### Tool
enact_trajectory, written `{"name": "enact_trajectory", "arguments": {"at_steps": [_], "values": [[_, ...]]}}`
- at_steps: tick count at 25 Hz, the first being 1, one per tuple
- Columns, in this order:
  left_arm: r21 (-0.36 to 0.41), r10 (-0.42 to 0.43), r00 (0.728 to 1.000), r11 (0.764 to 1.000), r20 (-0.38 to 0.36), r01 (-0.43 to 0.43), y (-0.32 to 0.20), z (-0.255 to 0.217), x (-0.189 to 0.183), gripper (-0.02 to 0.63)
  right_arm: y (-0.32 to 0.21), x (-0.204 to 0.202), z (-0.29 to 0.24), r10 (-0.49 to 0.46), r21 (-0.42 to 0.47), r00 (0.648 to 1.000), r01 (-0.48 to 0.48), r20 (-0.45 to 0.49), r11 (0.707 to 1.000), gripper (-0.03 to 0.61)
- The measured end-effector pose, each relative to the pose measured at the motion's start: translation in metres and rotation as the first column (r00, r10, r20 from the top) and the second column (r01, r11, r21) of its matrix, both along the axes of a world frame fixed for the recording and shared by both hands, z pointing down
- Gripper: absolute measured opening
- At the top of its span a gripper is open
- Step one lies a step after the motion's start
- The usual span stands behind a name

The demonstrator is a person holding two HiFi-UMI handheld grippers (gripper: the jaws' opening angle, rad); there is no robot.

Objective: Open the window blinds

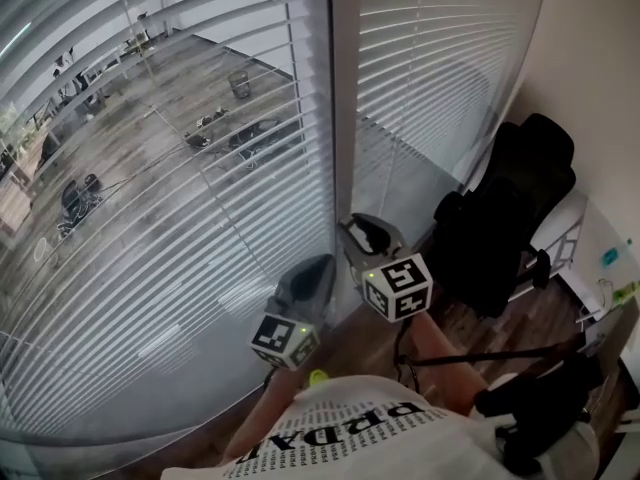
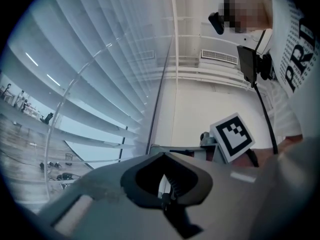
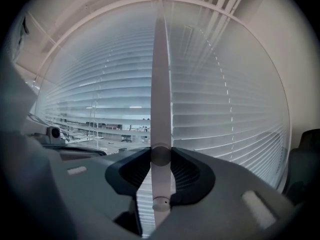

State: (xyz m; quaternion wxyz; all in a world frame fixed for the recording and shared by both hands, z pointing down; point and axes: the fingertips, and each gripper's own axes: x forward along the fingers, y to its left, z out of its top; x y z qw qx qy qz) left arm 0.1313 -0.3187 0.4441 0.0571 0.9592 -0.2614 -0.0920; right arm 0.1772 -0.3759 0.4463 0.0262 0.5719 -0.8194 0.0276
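While the right gripper (image 3: 161,156) pinches the white wand (image 3: 161,74) hanging before the window blinds (image 3: 225,109), a slipping grip or over-twisting could strain the wand.

Count: 2 grippers, left gripper (image 1: 322,266) and right gripper (image 1: 360,228). 2 blind panels, one ahead of each claw: left blind panel (image 1: 150,188), right blind panel (image 1: 440,78). 1 wand (image 3: 161,84), between the right claw's jaws. 1 black chair (image 1: 510,208), I think (dark, hard to read), right of the right claw
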Motion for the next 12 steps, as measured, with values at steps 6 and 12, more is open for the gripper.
{"name": "enact_trajectory", "arguments": {"at_steps": [6, 12], "values": [[0.004, 0.005, 1.000, 1.000, 0.020, -0.005, -0.002, -0.001, -0.002, -0.006, -0.001, -0.001, -0.005, 0.007, -0.002, 1.000, -0.007, -0.010, 1.000, 0.130], [-0.003, -0.053, 0.998, 0.999, 0.029, 0.053, 0.013, 0.009, -0.021, -0.006, 0.009, -0.023, 0.002, -0.055, -0.010, 0.998, 0.055, -0.026, 0.998, 0.130]]}}
